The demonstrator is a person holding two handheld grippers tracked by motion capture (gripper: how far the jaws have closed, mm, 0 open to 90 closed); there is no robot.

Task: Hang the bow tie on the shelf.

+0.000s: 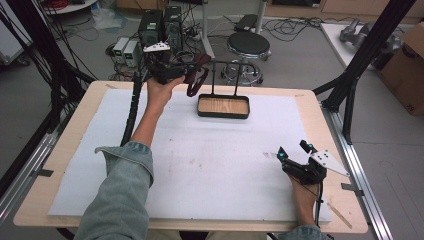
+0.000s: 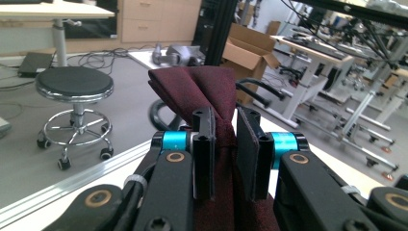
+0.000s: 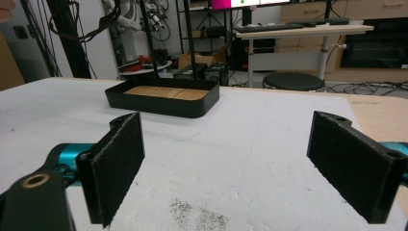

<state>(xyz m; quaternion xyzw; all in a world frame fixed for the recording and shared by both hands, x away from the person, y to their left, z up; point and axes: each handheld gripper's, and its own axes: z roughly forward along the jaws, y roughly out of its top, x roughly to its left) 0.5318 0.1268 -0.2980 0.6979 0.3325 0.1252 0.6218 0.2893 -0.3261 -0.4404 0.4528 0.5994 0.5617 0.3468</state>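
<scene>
Left arm stretched far forward over the tabletop [image 1: 75, 145], denim sleeve [image 1: 122, 185] pushed back, hand raised near the far left edge. Left gripper [image 2: 225, 144] held aloft there, fingers [image 2: 204, 144] closed nearly together on a dark maroon cloth [image 2: 197, 86]; folded fabric bunched above the pads, more hanging below. In the high view, cloth [image 1: 197, 75] dangling just left of a black tray [image 1: 223, 114] with a wooden floor and an upright wire frame, perhaps a small stand. Right hand low at the near right corner, right gripper [image 1: 294, 151] resting close to the white mat [image 1: 225, 165], fingers [image 3: 118, 163] spread wide, holding nothing, aimed toward the tray [image 3: 159, 106].
</scene>
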